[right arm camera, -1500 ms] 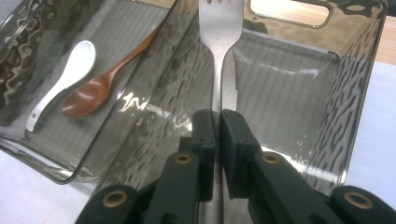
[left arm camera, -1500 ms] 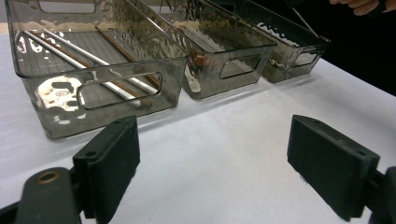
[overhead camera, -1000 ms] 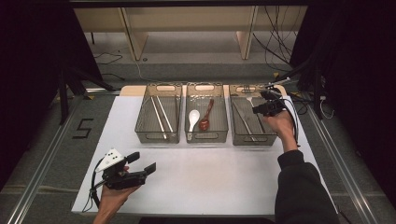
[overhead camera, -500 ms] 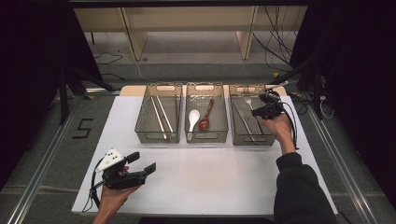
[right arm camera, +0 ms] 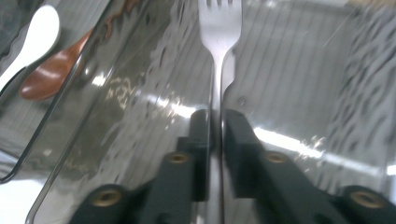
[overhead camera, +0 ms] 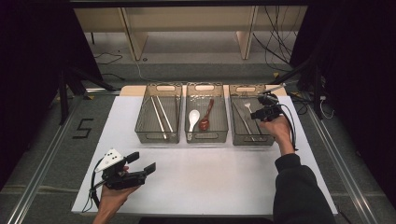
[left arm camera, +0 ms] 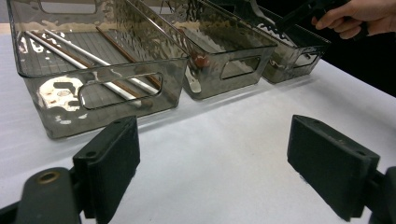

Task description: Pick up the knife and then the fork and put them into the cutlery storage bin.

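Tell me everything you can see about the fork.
The fork is plain silvery metal, with short tines, a flat neck and a thin handle. The right gripper has its jaws shut on the handle, tines pointing away from the gripper. It sits over the ribbed floor of the right bin, a smoky clear plastic one. Whether it touches the floor cannot be told.

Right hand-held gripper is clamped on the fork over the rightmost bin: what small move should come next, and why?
Probably lower a little, then open. The right hand-held gripper pinches the fork by its handle above the right bin, which already holds cutlery.
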Tool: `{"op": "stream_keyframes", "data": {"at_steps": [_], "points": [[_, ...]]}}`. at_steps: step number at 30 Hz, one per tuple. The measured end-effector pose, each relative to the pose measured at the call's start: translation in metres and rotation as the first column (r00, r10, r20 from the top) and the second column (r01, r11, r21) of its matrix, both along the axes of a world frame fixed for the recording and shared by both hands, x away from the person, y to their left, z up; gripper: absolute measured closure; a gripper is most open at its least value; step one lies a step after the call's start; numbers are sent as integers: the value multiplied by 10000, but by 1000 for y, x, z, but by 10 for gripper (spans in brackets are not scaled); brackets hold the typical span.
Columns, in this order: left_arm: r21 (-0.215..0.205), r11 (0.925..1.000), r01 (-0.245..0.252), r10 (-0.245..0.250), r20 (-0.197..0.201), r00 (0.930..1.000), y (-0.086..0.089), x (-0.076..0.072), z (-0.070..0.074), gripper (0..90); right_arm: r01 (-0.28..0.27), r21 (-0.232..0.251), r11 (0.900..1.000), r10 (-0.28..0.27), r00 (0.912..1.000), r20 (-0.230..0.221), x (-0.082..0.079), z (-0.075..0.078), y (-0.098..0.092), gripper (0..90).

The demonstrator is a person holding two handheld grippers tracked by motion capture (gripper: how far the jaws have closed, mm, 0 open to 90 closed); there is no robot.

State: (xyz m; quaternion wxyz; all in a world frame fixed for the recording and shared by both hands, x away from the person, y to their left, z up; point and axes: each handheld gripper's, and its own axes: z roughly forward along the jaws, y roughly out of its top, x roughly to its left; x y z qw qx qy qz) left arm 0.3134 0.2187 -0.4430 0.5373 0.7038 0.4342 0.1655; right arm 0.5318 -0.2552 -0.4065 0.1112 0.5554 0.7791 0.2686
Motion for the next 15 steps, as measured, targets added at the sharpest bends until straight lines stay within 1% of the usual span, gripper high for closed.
{"op": "stream_keyframes", "data": {"at_steps": [1,2,3,13,15], "points": [[-2,10000,4,-4,-4,10000,0,0,0,167,7,-14,10000,-7,9999,-106,1,-1,1,718],[-6,10000,6,-6,-9,10000,0,0,0,167,-21,-31,10000,21,9999,-111,0,-1,1,709],[8,10000,13,-13,4,10000,0,0,0,167,-63,58,10000,63,9999,-89,0,0,1,702],[16,10000,12,-12,-4,10000,0,0,0,167,-67,354,9993,59,9997,233,-6,9,-2,637],[-3,10000,5,-5,-18,10000,0,0,0,167,-136,458,9989,118,9991,404,-10,11,-2,616]]}}
